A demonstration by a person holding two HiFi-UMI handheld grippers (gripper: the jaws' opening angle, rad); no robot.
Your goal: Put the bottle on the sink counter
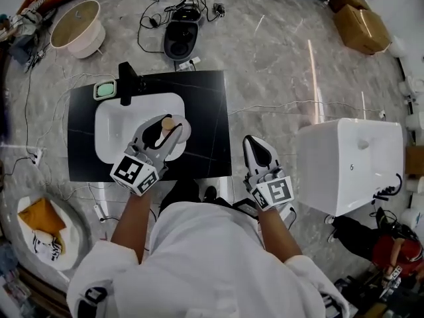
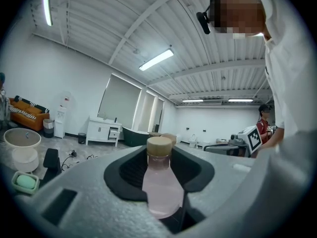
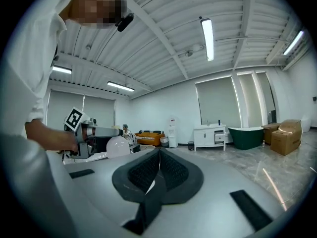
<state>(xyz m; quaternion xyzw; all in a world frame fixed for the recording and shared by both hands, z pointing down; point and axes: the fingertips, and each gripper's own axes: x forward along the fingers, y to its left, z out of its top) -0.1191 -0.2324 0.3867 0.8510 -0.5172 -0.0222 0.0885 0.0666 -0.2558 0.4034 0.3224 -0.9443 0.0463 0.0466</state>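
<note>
Left fingers (image 2: 126, 175): I read them as clamped on the bottle (image 2: 161, 182). The dark pads press its pale pink body from both sides, and the tan cap stands up above them.
Right fingers (image 3: 173, 175): I see the two ribbed pads pressed flat together with nothing between them.
Left gripper (image 1: 169, 132): from my head view it reaches out over the black sink counter (image 1: 205, 111), its marker cube near the counter's front edge and its tips over the right side of the white basin (image 1: 119, 131).
Right gripper (image 1: 255, 148): it hangs off the counter's front right corner, over the grey floor, well apart from the left one.
Bottle: upright in the left grip. In the head view it sits over the basin's right rim. I cannot tell whether its base touches anything.
Faucet (image 1: 126, 81): black, at the back edge of the basin.
Soap dish (image 1: 104, 89): green, on the counter just beside the faucet; I also catch it low at the left of the left gripper view.
White cabinet (image 1: 351, 164): on the floor to the right of the counter, apart from it.
Round tub (image 1: 76, 28): on the floor beyond the counter's far left corner.
Cardboard boxes (image 1: 361, 25): far right, at the edge of the room.
</note>
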